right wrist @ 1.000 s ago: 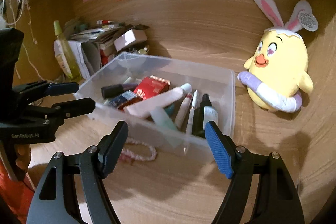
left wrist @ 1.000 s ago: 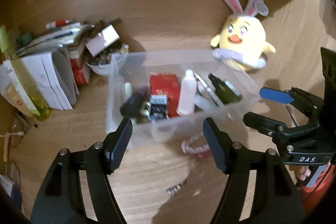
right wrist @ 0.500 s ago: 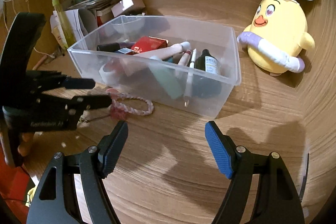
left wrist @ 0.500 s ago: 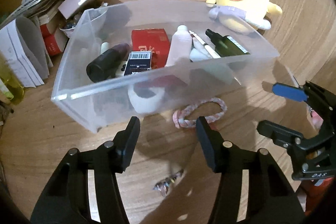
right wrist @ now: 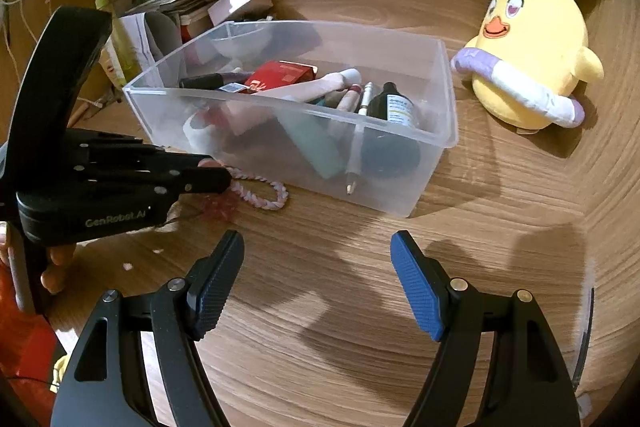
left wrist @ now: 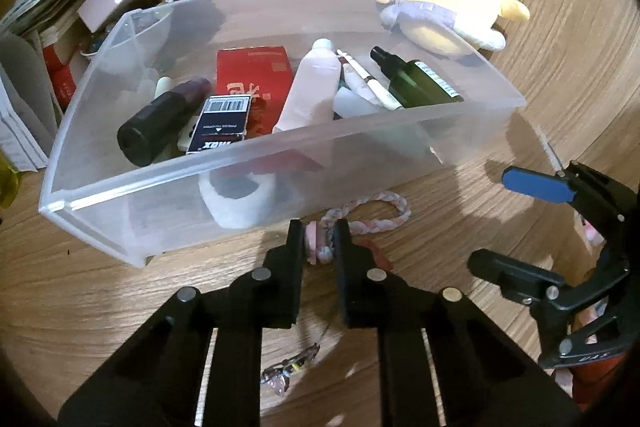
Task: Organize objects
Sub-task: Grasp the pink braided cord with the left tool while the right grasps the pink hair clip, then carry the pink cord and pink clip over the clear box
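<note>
The pink braided cord [left wrist: 362, 213] lies on the table [left wrist: 100, 307] just outside the near long wall of the clear bin [left wrist: 256, 151], and we judge it to be one of the last loose things meant to go in with the rest. Our left claw [left wrist: 318, 241] is drawn narrow around the cord's thick knotted end, its two fingers pressing it from either side; we take it there because the knot gives a firmer bite than the thin loop, which trails toward the bin's right end. A small charm [left wrist: 286, 375] on a thin string lies nearer to us on the table, and it seems tied to the same cord, though we cannot be sure. Inside the bin sit a red box [left wrist: 254, 75], a pale tube [left wrist: 312, 87], a dark green spray bottle [left wrist: 416, 83], a pen and a roll of white tape [left wrist: 240, 199], so the free room is toward the left end. Our right claw [right wrist: 318, 283] hangs wide and empty over bare table in front of the bin, well apart from the cord, likely kept back to leave the left one room. The yellow plush chick [right wrist: 532, 63] stands beyond the bin's right end
</note>
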`<state>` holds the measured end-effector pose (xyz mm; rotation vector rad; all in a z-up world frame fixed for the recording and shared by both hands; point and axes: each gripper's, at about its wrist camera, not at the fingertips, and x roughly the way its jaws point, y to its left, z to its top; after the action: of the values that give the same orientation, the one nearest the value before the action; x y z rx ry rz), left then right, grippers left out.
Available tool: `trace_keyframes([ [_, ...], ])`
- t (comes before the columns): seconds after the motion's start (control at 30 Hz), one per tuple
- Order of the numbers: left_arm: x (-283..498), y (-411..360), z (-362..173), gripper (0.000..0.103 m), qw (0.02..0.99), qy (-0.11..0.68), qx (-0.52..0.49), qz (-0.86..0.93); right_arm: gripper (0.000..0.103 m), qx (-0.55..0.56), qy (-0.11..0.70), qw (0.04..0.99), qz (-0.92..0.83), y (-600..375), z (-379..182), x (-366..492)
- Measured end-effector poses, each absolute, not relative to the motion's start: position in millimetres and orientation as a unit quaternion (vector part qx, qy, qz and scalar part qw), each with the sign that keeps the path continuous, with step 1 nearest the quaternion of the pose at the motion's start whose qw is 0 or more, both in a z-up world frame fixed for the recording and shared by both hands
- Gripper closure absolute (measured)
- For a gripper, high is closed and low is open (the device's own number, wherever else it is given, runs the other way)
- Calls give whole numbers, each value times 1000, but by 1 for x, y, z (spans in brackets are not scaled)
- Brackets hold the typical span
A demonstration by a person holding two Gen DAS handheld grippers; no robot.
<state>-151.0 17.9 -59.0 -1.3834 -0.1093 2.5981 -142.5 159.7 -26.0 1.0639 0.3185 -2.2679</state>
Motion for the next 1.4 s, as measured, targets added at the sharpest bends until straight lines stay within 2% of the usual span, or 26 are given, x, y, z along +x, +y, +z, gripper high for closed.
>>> trace_keyframes([
  [0.47,-100,-21,-30,92,81,-67,-411,906,31,414,149,348,-828,114,-38,-136],
  [0.57,-89,-34,-27,92,69,-75,-402,910,34,415,158,355,-822,102,-41,-136],
  [0.7,-83,-45,-30,92,59,-89,-400,910,53,423,170,358,-815,87,-47,-139],
  [0.77,-81,-50,-31,92,57,-96,-399,910,59,416,180,353,-819,81,-47,-139],
  [0.83,-79,-52,-32,92,54,-100,-398,910,76,412,181,362,-816,78,-45,-137],
  [0.87,-78,-52,-32,92,54,-101,-396,911,78,409,185,364,-816,77,-44,-136],
  [1.0,-77,-51,-30,92,53,-102,-389,914,78,402,192,361,-819,76,-43,-134],
  [1.4,-76,-40,-3,92,59,-95,-350,930,78,372,140,360,-844,106,-6,-136],
])
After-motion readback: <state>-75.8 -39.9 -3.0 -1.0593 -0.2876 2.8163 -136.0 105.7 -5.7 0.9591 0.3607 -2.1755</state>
